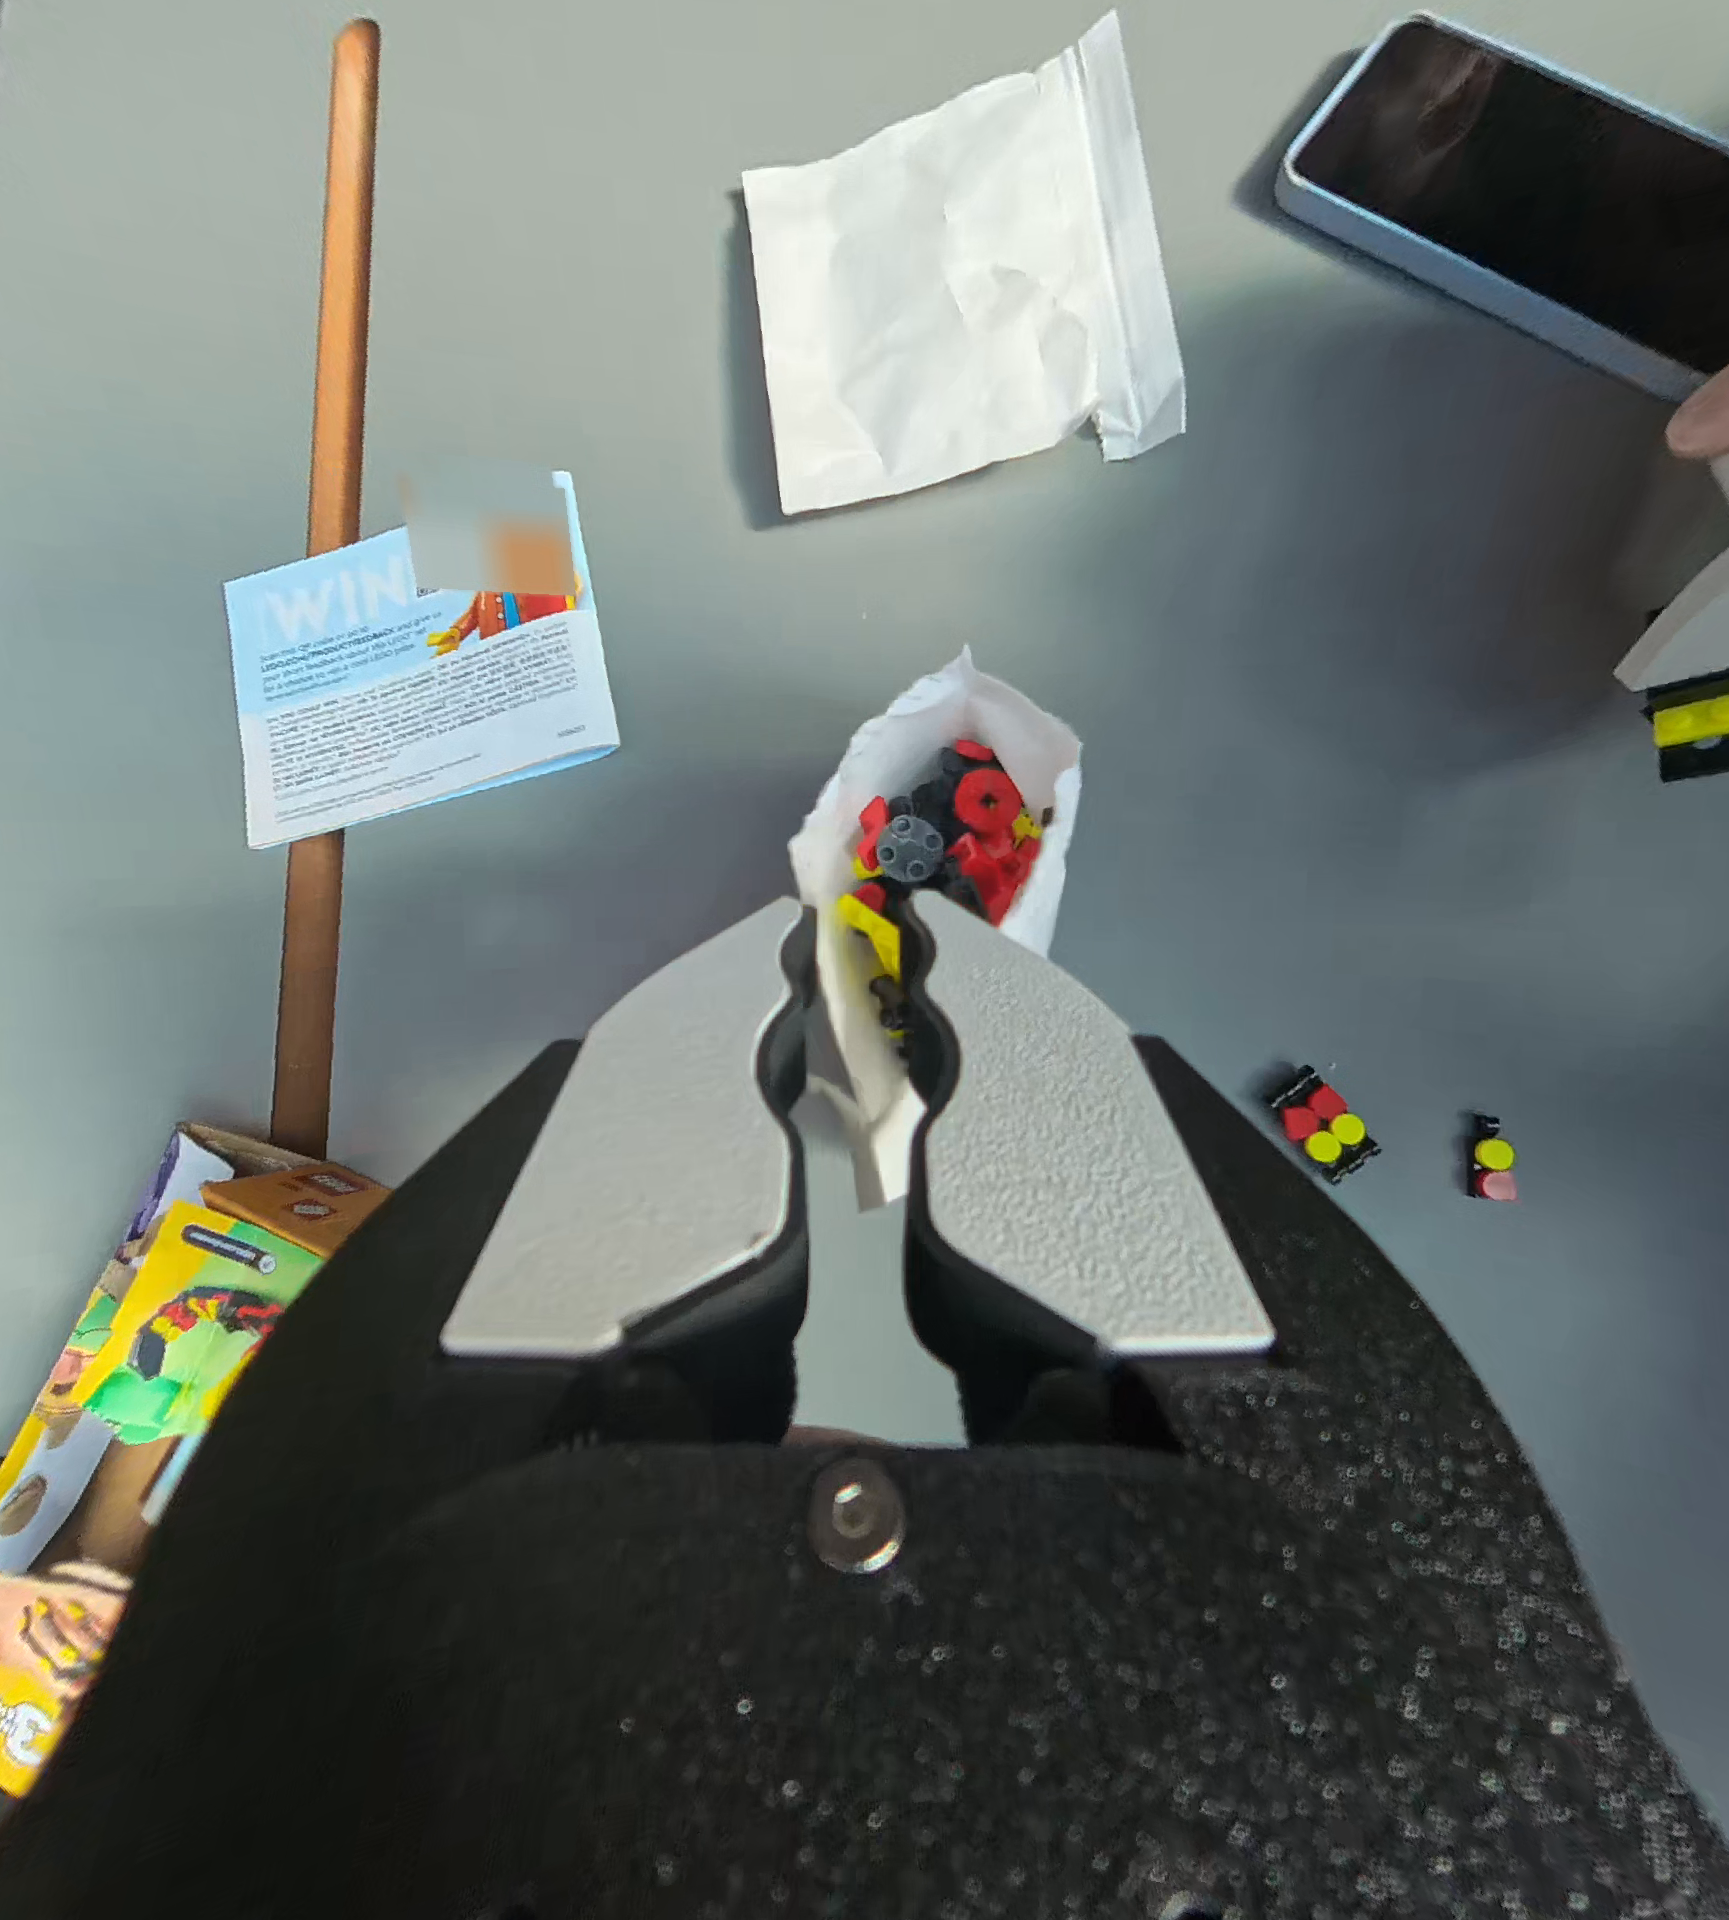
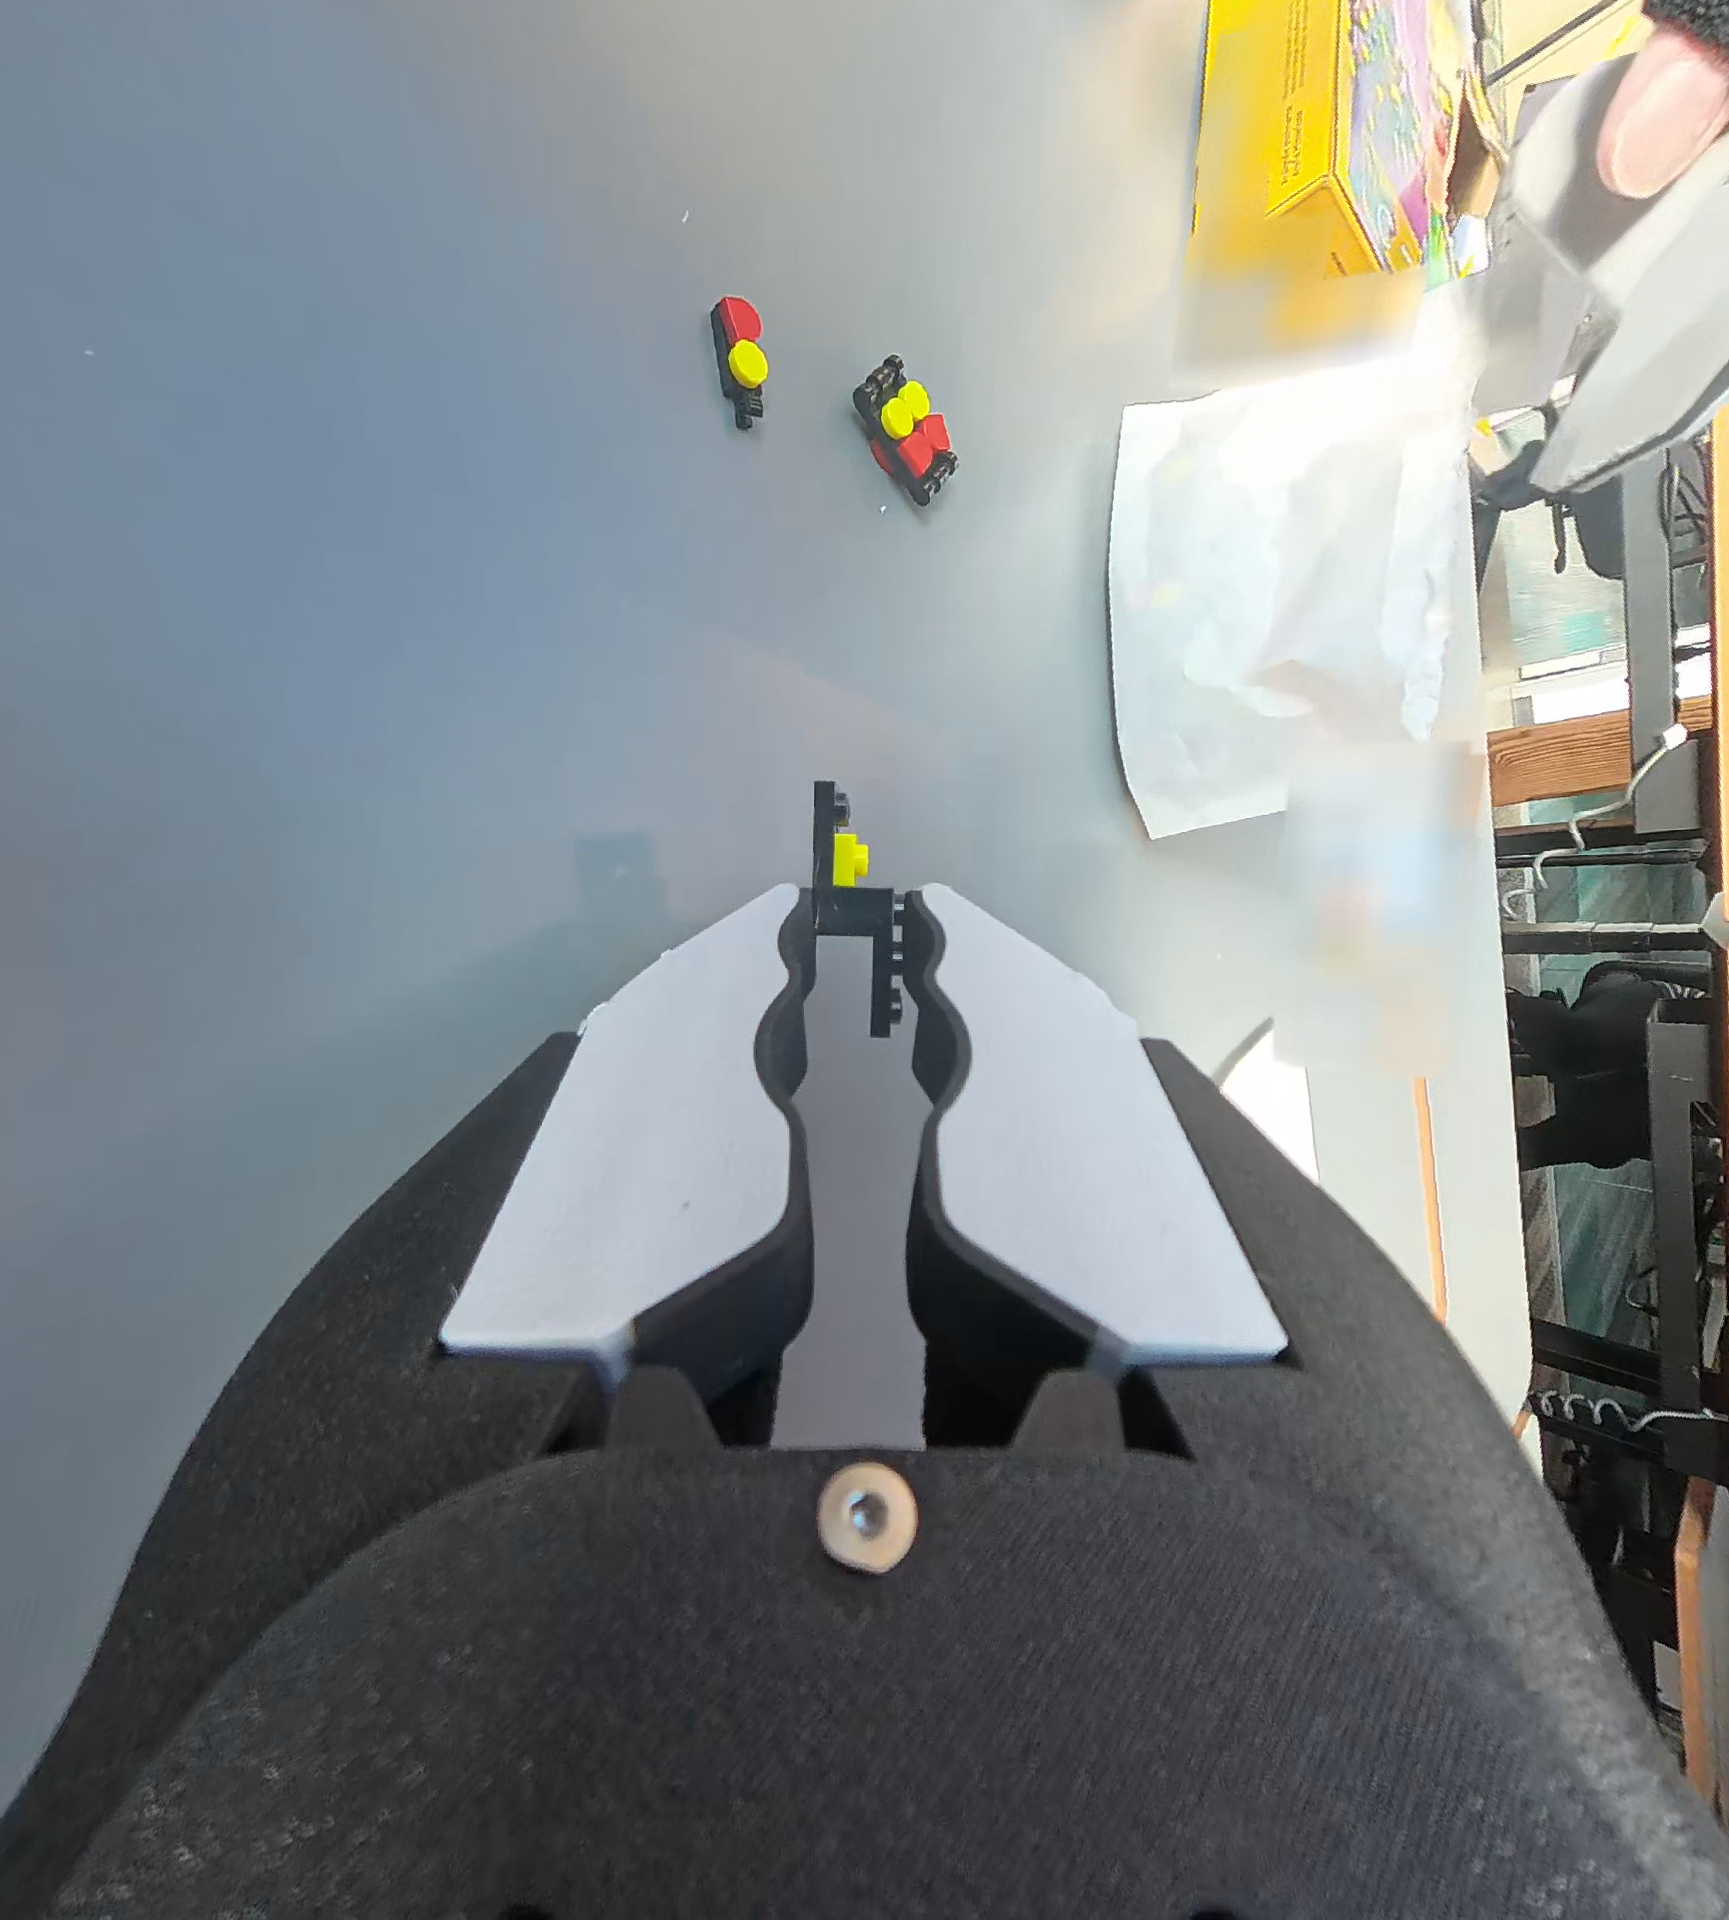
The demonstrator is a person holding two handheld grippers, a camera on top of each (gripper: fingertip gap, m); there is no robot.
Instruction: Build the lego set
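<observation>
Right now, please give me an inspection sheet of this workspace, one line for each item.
Surface: grey table, matte.
Job's things: open paper bag of bricks; two small red-yellow-black assemblies lying loose; black-yellow assembly.
Clutter: empty white bag, leaflet, phone, torn set box, wooden rod.
Grippers: left claw shut on the paper bag; right claw shut on the black-yellow assembly.
Cables: some hang on the racks.
Surroundings: racks beyond the table edge.
</observation>
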